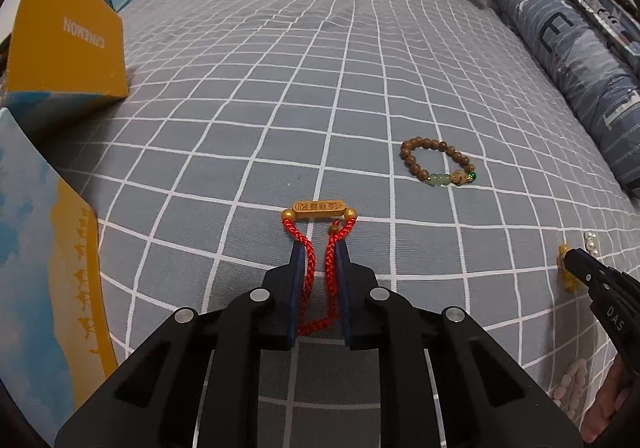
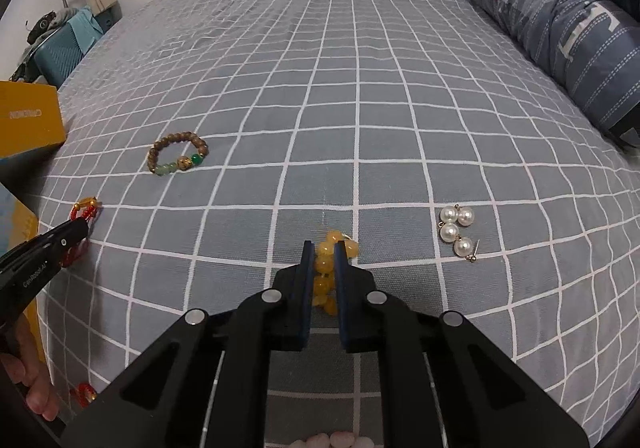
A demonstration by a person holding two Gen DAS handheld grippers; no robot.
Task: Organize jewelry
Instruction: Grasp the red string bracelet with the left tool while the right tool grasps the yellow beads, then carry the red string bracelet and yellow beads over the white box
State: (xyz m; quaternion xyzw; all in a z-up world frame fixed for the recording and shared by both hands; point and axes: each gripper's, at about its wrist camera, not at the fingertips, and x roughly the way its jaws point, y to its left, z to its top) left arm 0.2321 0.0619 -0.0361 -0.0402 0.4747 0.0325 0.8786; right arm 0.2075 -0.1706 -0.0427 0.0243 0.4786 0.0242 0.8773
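Left gripper (image 1: 320,248): I have its jaws clamped on the red cord bracelet (image 1: 316,280), gold bar charm at the far end.
Right gripper (image 2: 323,248): my jaws are pinched on the yellow bead bracelet (image 2: 326,268), flat on the bedsheet (image 2: 360,108).
Wooden bead bracelet (image 1: 438,162): lying free, farther off, between the two grippers.
Pearl earrings (image 2: 456,230): just right of the yellow beads, untouched.
Yellow box (image 1: 68,36): far left on the bed.
Pillow (image 2: 560,16): far right edge.
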